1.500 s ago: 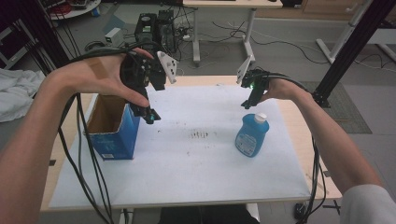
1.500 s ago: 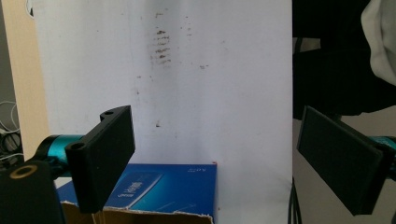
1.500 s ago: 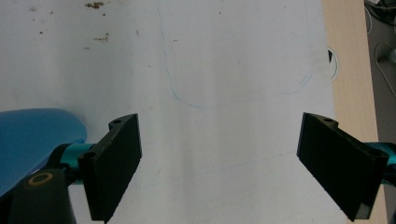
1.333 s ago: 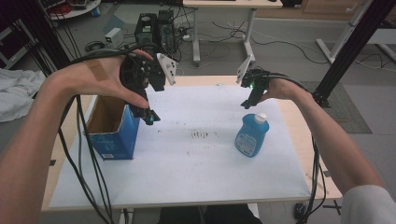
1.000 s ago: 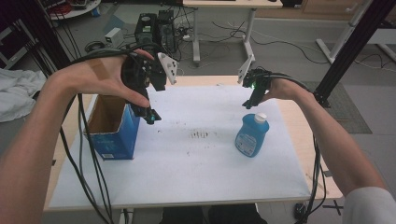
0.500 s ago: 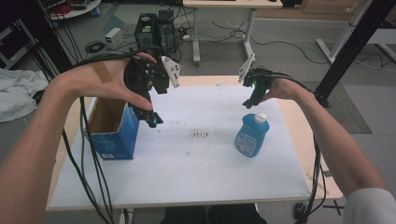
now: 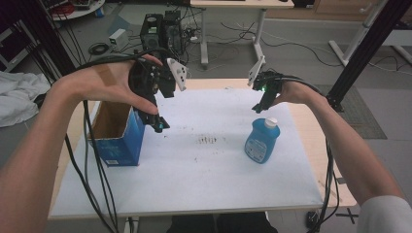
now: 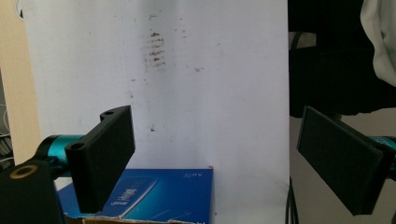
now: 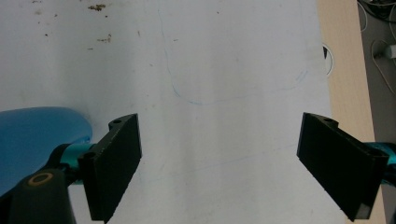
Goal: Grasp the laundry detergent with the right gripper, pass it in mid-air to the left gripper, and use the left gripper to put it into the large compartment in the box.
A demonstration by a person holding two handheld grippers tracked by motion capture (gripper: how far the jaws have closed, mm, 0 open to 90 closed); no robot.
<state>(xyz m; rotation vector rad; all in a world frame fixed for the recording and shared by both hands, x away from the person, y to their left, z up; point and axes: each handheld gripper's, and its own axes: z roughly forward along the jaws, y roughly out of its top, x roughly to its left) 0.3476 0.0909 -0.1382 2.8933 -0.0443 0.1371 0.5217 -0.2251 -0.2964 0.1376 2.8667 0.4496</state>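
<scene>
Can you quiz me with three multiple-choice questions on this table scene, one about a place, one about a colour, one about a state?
1. Where does the bottle stand?
A. inside the box
B. on the white sheet, below the right gripper
C. on the floor

2. What colour is the cardboard box outside?
A. blue
B. red
C. green

3. How are the left gripper jaws?
A. shut on the bottle
B. shut, empty
C. open, empty

Answers: 1 B, the high view shows it upright on the sheet; 2 A, its walls are blue; 3 C, the left gripper view shows a wide gap.

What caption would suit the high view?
Two open grippers, left and right, hover above a blue box and blue bottle.
</scene>
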